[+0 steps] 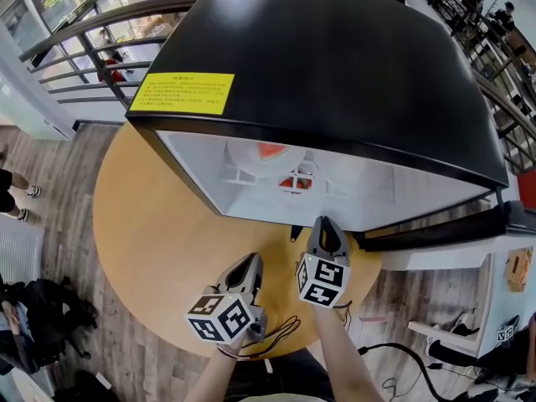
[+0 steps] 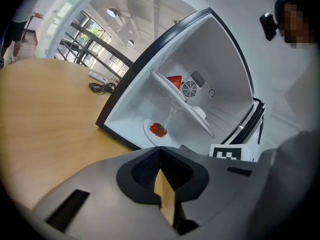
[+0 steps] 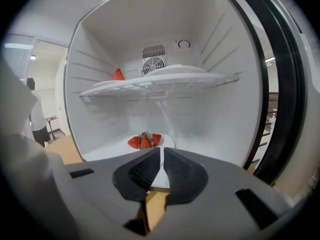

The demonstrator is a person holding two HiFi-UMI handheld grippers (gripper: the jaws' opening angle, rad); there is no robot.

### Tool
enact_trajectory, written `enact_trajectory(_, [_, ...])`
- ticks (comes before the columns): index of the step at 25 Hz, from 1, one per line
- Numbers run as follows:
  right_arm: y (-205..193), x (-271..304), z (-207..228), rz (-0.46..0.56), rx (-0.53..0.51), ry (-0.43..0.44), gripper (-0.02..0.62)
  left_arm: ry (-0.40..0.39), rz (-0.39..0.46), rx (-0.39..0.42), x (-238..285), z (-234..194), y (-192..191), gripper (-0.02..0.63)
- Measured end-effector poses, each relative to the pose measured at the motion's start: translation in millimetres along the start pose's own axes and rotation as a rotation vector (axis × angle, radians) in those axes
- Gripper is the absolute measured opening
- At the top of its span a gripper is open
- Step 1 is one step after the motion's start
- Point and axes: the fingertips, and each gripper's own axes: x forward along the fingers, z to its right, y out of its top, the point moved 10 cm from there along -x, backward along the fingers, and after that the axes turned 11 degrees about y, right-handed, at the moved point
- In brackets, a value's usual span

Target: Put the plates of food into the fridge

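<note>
— Fridge (image 1: 335, 65) is standing open on the round bench (image 1: 142, 224), isn't it?

— It is, with its door (image 3: 280, 84) swinging off to the right. Both plates are already sitting inside: the one with the red wedge (image 3: 118, 75) is resting on the shelf (image 3: 155, 81), and the plate of strawberries (image 3: 169, 143) is lying on the fridge floor below it.

— So loading is looking finished?

— I'm judging so. The head view is showing no plate left on the bench, so the next move is probably calling for backing out and swinging the door closed.

— And the tongs?

— The left tongs (image 2: 160, 154) are pressing fully together on nothing. The right tongs (image 3: 162, 154) are showing only a sliver of a gap, also empty, just outside the opening.

— Are the views differing at all?

— The right gripper view is showing the fan grille (image 3: 154, 64), which is hiding from the head view. The left gripper view is catching a cable (image 2: 102, 87) beside the fridge.
</note>
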Motion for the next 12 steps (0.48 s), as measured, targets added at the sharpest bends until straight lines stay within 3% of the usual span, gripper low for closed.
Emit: enact_trajectory(12, [54.4, -94.8, -29.6, 0.202, 0.064, 0.171, 0.012, -0.007, 0.21, 0.284, -24.5, 48.3, 30.6, 0.008])
